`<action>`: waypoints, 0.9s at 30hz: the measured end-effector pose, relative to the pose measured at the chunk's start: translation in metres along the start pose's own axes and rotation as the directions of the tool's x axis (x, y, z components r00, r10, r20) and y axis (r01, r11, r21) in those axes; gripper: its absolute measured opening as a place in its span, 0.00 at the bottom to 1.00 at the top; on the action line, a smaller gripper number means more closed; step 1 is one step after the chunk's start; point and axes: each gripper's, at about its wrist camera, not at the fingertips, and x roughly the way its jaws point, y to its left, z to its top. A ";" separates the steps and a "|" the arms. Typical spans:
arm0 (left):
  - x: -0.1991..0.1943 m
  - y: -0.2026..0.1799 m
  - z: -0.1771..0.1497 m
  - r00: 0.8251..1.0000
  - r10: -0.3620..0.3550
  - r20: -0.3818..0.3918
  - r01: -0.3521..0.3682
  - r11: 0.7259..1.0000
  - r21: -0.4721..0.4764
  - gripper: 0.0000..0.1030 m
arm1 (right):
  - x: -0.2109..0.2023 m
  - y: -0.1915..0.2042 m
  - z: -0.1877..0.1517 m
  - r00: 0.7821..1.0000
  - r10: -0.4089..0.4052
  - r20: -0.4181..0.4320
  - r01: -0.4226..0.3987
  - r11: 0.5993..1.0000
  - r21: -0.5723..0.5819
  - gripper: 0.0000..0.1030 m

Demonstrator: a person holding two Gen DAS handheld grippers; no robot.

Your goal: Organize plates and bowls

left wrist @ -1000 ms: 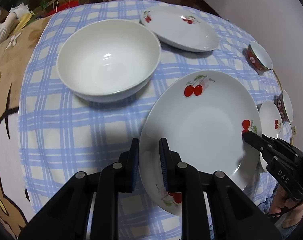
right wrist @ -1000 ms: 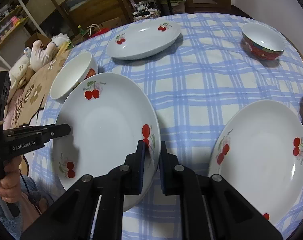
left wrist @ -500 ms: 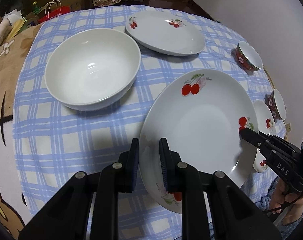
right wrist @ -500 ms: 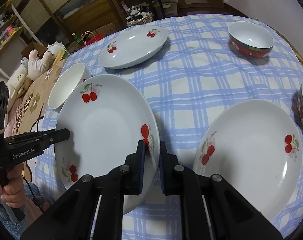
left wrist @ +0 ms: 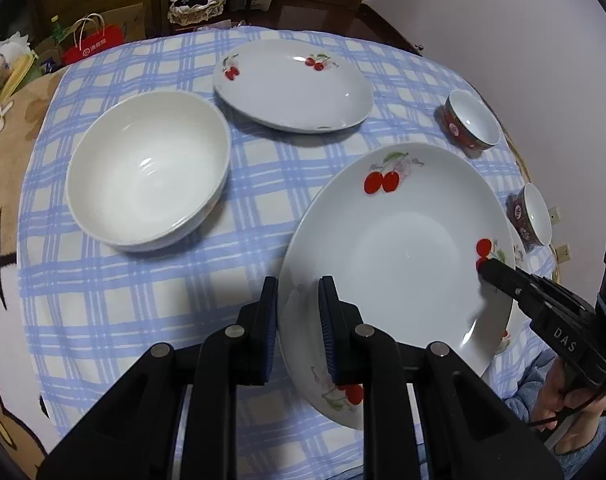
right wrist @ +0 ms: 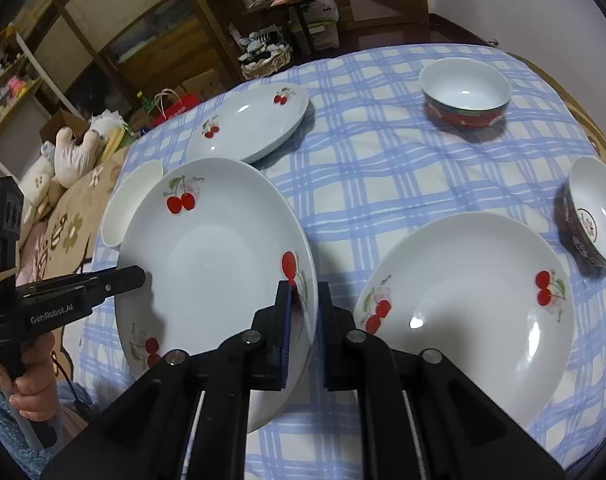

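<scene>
White porcelain sits between the pads of both your claws: the cherry plate (left wrist: pixel 399 248) is clamped at its near rim by your left claw (left wrist: pixel 299 320), and at the opposite rim by your right claw (right wrist: pixel 303 320), whose jaws pinch the edge right beside a red cherry print. From your left claw the plate spreads away to the right and forward, tilted, its far edge reaching the black tip of the right claw. It hangs clear above the blue checked cloth (left wrist: pixel 143 280) on the table.

Just right of your right claw a second cherry plate (right wrist: pixel 467 300) lies flat on the cloth, partly under the held plate's edge as your left claw sees it. Forward and left of your left claw stands the big white bowl (left wrist: pixel 147 168), upright, apart from the held plate. Beyond it, further ahead, a third cherry plate (left wrist: pixel 293 84) rests flat. To the far right of your right claw a small dark patterned bowl (right wrist: pixel 595 220) leans on its side near the table edge, and further ahead stands a red bowl (right wrist: pixel 465 92), upright. Past the table are shelves, a red paper bag (left wrist: pixel 93 42) and soft toys (right wrist: pixel 73 152).
</scene>
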 end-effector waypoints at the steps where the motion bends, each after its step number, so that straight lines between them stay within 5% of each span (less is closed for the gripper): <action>1: -0.001 -0.004 0.002 1.000 0.003 0.003 -0.003 1.000 0.005 0.19 | -0.002 -0.002 0.001 1.000 -0.002 0.004 0.002 1.000 0.004 0.11; 15: 0.011 -0.082 0.024 0.995 -0.097 -0.005 0.097 0.991 0.097 0.19 | -0.049 -0.069 0.001 0.994 -0.096 0.052 0.087 0.984 0.155 0.12; 27: 0.054 -0.138 0.028 0.983 -0.175 -0.062 0.183 0.963 0.195 0.19 | -0.051 -0.133 -0.016 0.979 -0.202 0.011 0.186 0.919 0.348 0.14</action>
